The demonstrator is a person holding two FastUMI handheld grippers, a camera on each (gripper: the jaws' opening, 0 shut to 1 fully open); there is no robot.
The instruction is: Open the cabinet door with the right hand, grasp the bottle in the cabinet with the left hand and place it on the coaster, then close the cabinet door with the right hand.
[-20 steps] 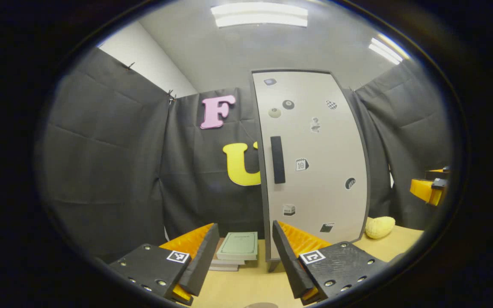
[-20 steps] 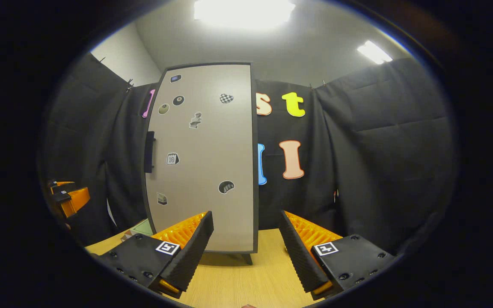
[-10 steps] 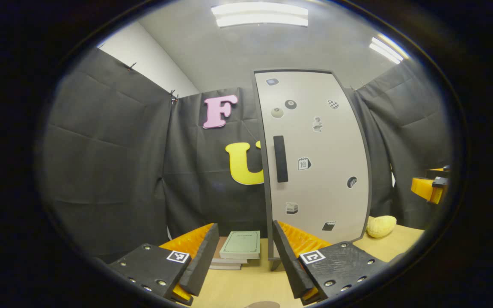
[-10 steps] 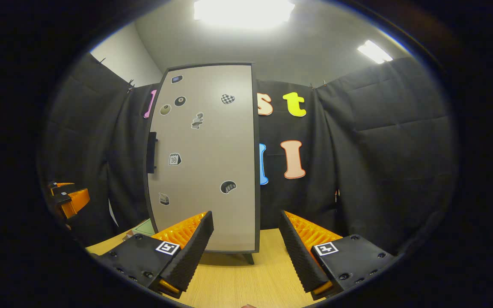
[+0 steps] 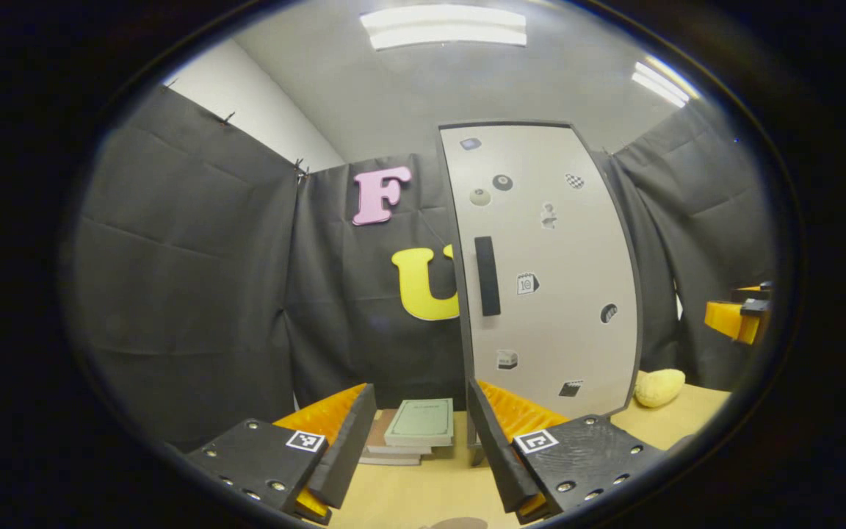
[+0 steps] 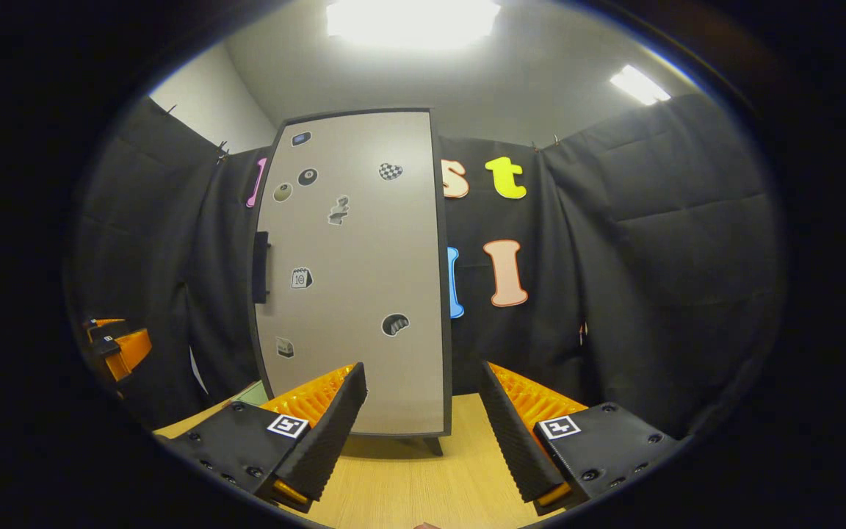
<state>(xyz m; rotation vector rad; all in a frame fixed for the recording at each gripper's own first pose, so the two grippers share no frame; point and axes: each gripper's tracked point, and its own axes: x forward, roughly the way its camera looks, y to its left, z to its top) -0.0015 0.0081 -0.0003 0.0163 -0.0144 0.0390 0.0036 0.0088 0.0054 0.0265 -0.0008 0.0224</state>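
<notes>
A tall grey cabinet (image 5: 548, 272) stands on the wooden table with its door shut; the bottle is hidden. Stickers dot the door (image 6: 353, 272). A dark vertical handle (image 5: 487, 275) sits by the door's left edge, and in the right gripper view the handle (image 6: 261, 267) shows edge-on. My left gripper (image 5: 416, 448) is open, low, in front of the cabinet's left edge and well short of it. My right gripper (image 6: 423, 441) is open with nothing between its fingers, facing the door's right half from a distance. A sliver of a brown round thing (image 5: 452, 523) shows at the bottom rim.
A stack of books (image 5: 419, 426) with a green cover lies on the table (image 6: 408, 485) left of the cabinet. A yellow lumpy object (image 5: 658, 387) lies to its right. The other gripper (image 5: 735, 319) shows at the far right, the left one (image 6: 118, 349) at the far left.
The cabinet has drifted slightly to the right in the left gripper view and a little lower in the right gripper view. Both grippers stay open and the door stays shut.
</notes>
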